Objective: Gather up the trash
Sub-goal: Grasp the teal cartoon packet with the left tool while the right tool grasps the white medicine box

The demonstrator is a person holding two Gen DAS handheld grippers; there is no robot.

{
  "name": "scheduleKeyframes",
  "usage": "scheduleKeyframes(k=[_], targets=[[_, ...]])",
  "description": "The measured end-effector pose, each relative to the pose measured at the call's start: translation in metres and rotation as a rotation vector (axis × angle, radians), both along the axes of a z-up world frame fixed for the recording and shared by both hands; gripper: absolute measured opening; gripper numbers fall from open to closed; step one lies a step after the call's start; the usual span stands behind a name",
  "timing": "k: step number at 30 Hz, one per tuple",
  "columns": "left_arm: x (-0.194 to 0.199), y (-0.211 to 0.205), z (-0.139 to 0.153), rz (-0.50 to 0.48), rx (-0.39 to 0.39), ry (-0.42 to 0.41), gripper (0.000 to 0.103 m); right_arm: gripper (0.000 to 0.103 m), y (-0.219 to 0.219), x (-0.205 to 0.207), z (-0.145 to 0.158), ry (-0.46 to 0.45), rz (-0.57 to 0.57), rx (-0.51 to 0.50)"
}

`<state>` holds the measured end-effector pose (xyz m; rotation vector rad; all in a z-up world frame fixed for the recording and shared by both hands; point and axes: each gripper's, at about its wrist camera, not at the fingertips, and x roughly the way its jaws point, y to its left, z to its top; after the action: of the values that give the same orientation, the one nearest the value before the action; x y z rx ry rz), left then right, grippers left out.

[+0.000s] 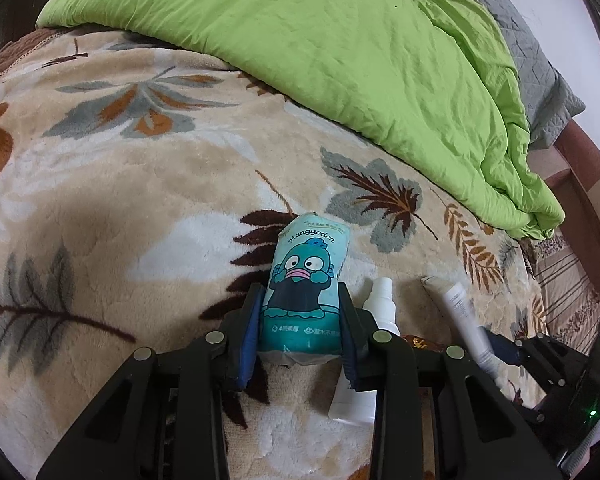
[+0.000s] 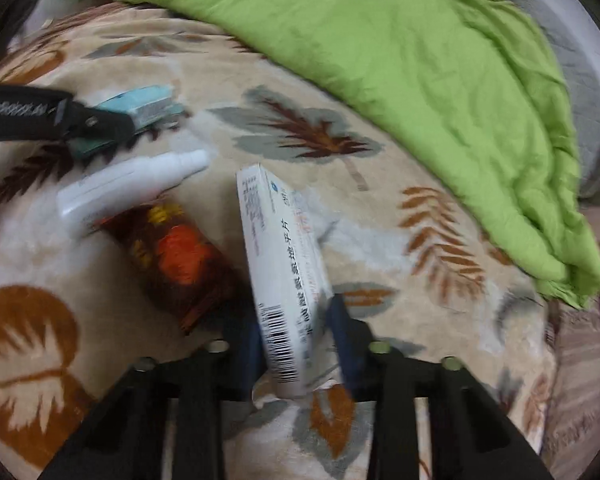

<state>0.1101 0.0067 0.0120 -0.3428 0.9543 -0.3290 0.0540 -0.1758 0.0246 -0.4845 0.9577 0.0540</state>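
Bedroom: bed blanket [image 1: 140, 184], duvet [image 1: 340, 40].

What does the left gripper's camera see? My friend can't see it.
The left gripper squeezes a blue tissue pack on a leafy blanket. A white spray bottle lies beside it, and a green quilt is behind.

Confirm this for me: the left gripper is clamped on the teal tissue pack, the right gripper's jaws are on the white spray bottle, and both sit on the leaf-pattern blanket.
Not quite. The right gripper holds the white medicine box, not the white spray bottle, which lies untouched beside it in the right wrist view. The left gripper on the teal tissue pack and the leaf-pattern blanket are right.
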Motion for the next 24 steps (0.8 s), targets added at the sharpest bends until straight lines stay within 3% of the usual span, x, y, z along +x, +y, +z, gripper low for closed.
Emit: scheduleKeyframes(k=[6, 11, 15, 19, 24], targets=[[-0.006, -0.002, 0.010, -0.006, 0.028, -0.028, 0.033, 0.017, -0.013, -0.013, 0.029, -0.083, -0.157, 0.192], [-0.016, -0.003, 0.023, 0.000, 0.029, -0.063, 0.033, 0.018, -0.015, -0.040, 0.063, -0.164, -0.265, 0.465], [-0.027, -0.004, 0.035, 0.008, 0.061, -0.108, 0.033, 0.018, -0.008, -0.061, 0.067, -0.210, -0.341, 0.616], [-0.039, -0.005, 0.045, 0.003, 0.090, -0.146, 0.033, 0.018, -0.006, -0.073, 0.065, -0.226, -0.363, 0.689], [-0.047, -0.001, 0.056, 0.004, 0.130, -0.186, 0.033, 0.018, -0.006, -0.086, 0.065, -0.282, -0.316, 0.702]])
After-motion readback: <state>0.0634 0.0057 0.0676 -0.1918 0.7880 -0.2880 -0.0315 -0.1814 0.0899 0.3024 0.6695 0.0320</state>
